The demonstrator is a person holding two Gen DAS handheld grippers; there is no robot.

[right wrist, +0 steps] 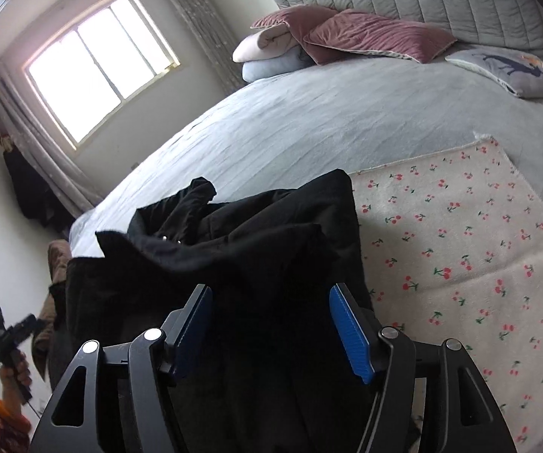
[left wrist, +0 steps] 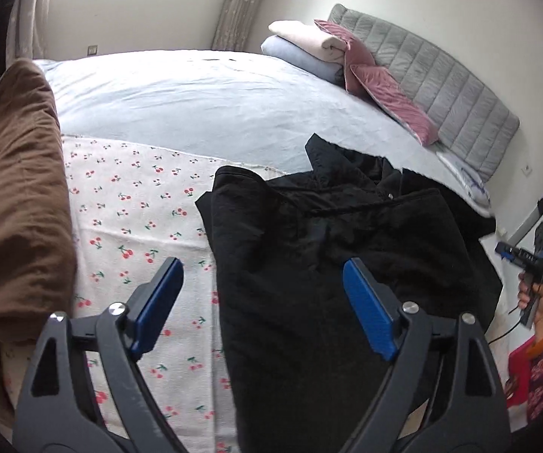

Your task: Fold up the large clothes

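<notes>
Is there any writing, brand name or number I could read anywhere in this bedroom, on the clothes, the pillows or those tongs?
None can be read.
Crumpled black coat: two small metal snaps, no label showing.
Grey pillow with a dark blue figure print: a picture and a small orange mark, too blurred to tell whether it is text.
White cherry-print cloth: pattern only.
Blue-padded left tongs and right tongs: no markings visible.
</notes>
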